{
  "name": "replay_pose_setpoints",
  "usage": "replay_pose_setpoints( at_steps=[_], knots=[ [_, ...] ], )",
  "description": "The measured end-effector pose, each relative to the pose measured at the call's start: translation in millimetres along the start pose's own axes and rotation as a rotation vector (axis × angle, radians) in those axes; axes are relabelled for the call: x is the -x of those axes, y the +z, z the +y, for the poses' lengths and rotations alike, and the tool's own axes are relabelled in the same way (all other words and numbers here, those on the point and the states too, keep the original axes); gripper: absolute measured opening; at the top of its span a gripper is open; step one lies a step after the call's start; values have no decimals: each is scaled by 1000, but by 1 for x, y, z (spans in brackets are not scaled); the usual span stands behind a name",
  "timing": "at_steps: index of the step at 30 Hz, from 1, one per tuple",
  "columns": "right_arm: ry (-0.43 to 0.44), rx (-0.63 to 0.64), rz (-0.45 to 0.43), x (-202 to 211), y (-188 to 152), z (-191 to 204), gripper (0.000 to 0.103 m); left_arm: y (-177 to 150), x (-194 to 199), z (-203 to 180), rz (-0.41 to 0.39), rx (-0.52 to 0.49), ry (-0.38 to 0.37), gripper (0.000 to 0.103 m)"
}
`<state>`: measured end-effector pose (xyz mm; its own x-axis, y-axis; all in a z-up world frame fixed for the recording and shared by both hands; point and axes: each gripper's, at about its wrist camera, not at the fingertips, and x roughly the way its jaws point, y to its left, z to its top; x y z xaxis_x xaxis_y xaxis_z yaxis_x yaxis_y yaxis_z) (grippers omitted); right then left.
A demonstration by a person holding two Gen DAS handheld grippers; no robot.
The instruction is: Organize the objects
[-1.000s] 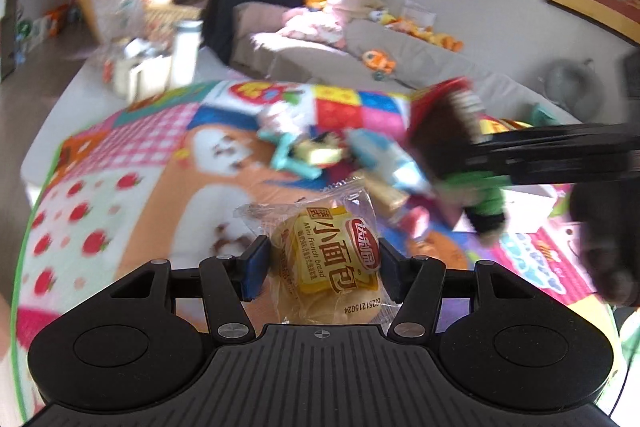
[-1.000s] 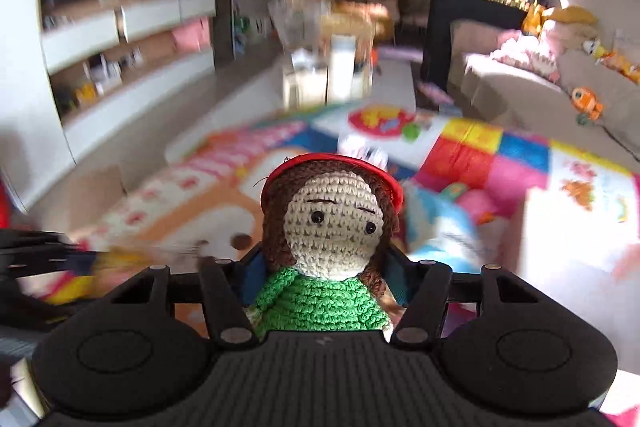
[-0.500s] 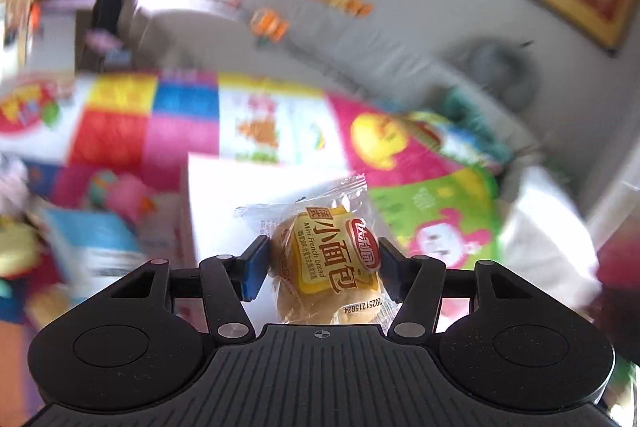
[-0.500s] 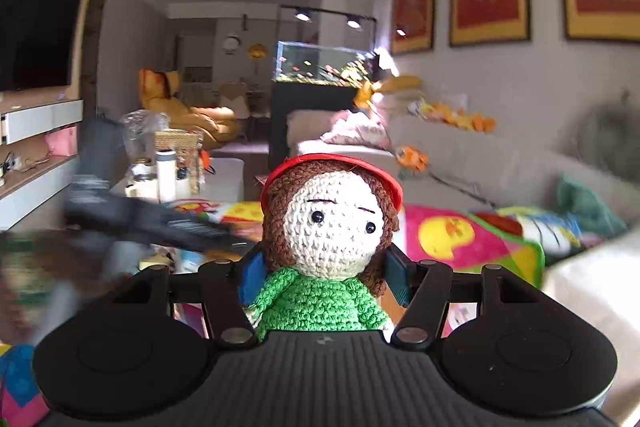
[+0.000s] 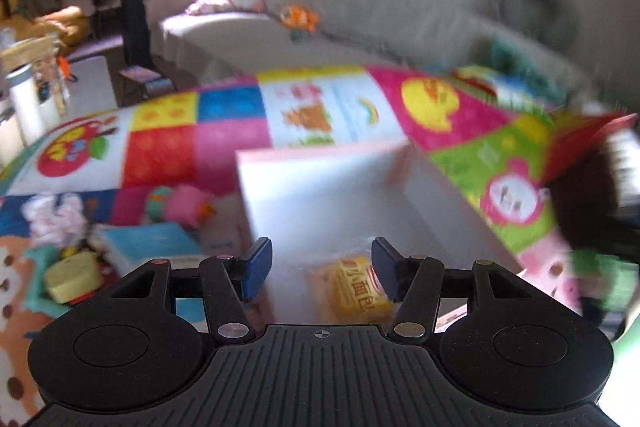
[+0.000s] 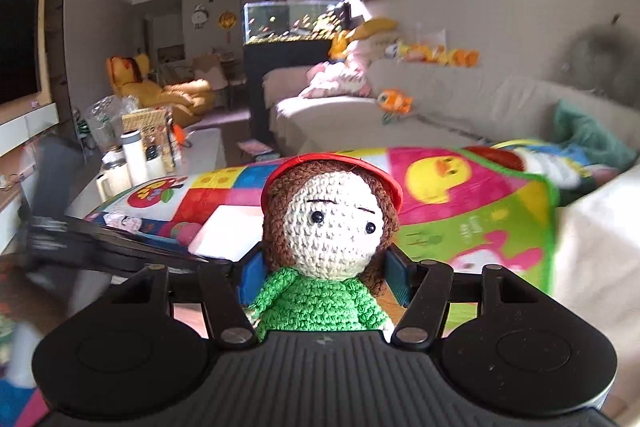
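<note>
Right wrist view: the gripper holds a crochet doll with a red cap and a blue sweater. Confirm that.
Not quite. The right wrist view shows the crochet doll held in the right gripper with a red cap, but its sweater is green, not blue.

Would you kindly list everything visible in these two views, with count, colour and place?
wrapped mini bread packet: one, yellow, blurred, over the box interior, between the left jaws but untouched.
open cardboard box: one, white, on the mat.
patchwork play mat: one, multicoloured, under the box.
crocheted doll: one, green top, red cap, in the right gripper.
loose toys: several, mixed colours, left of the box.
sofa: one, pale grey, behind the mat.
fish tank: one, on a black cabinet.
left gripper: black, open.
right gripper: black, clamping the doll.
</note>
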<state>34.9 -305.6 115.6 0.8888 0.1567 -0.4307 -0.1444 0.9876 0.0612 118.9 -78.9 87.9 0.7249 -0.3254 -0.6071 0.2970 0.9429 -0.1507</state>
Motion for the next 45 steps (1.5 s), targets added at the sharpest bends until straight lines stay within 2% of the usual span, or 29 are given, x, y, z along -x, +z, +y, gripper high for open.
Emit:
replay_pose_setpoints(
  at_steps=[3,5,8,10,12,16,19,23,26,31,33,36,39,43,44,45],
  knots=[
    [36,11,43,-40,13,7,61,-10,39,25,-63,90,-40,60],
    [41,27,81,-67,20,13,61,-27,62,40,-89,104,-55,60],
    [-19,83,155,-109,27,27,61,-59,90,63,-85,99,-55,60],
    [-74,114,238,-139,24,34,61,-82,108,83,-77,130,-26,60],
    [-83,94,331,-160,18,36,61,-104,121,106,-64,173,4,60],
    [73,-109,431,-174,4,36,61,-134,131,146,-28,276,51,60],
    [73,-141,426,-177,-1,44,61,-145,136,160,-21,313,70,60],
    [50,-125,436,-173,-4,49,64,-154,139,159,-11,279,40,60],
    [63,-133,410,-161,-3,49,78,-156,135,141,7,136,3,60],
    [74,-9,234,-107,10,68,89,-159,128,104,65,-203,-13,60],
    [113,33,197,-86,10,78,90,-160,122,97,87,-288,7,61],
    [194,66,197,-65,4,93,90,-157,113,93,108,-362,21,61],
    [254,101,214,-53,-6,110,90,-149,99,97,125,-329,50,60],
    [272,217,202,-41,-27,145,90,-143,82,113,134,-184,102,58],
    [264,259,192,-40,-33,155,87,-142,82,118,130,-139,101,57],
    [260,297,189,-40,-37,164,79,-142,83,123,120,-90,95,55]
  ],
)
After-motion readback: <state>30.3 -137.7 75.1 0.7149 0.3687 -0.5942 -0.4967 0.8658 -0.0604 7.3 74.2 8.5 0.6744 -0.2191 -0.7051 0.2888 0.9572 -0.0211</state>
